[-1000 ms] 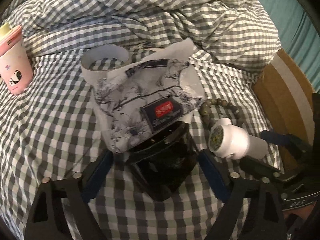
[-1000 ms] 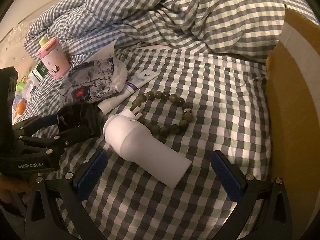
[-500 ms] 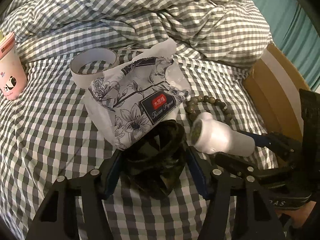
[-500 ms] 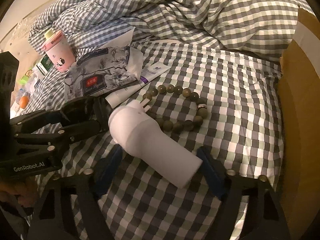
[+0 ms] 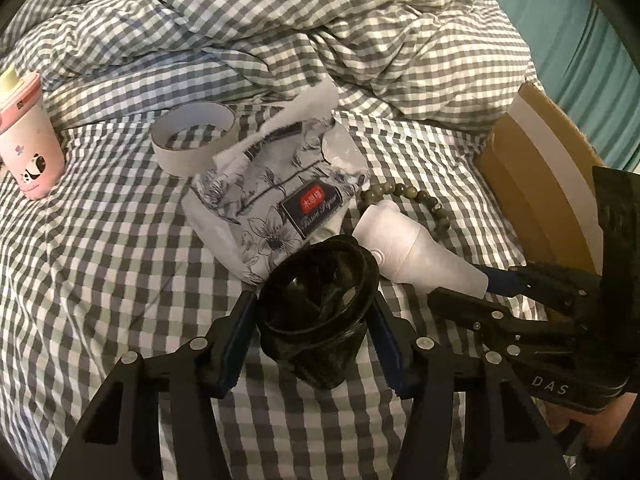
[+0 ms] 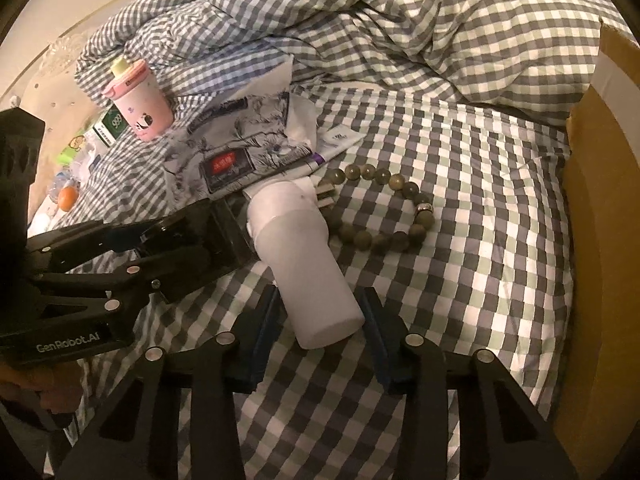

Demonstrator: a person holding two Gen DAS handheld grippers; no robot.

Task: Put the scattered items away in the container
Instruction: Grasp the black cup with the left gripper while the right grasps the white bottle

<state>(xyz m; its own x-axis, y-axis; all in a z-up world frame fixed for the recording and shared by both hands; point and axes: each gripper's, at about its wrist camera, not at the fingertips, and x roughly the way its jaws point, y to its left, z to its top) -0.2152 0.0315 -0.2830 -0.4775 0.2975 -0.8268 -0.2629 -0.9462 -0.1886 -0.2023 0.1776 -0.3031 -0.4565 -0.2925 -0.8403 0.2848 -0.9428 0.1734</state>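
On a bed covered in grey-and-white checked bedding [image 6: 480,208], two handheld grippers work side by side. The left gripper [image 5: 316,312] has its jaws closing, blue pads against either side of a black glossy jar [image 5: 320,312], which sits open-mouthed and upright between them. The right gripper [image 6: 320,320] has its jaws closing around the base end of a white bottle-shaped device [image 6: 308,264] that lies on its side, with two plug-like prongs at its far end; the pads appear to be just meeting its sides.

Beside the white device lies a bracelet of green beads [image 6: 384,208]. Just beyond are a floral tissue pack [image 5: 276,208], a roll of tape [image 5: 192,140] and a pink panda cup [image 5: 30,156]. A cardboard box [image 6: 600,240], likely the container, stands at the right edge of the bed.

The jar looks rigid, smooth and probably slippery, so holding it low across its widest part seems wise. The white device looks light, hard plastic; its tapered body could slide, so gripping the straight lower section seems safest. The soft mattress may let both things tip.
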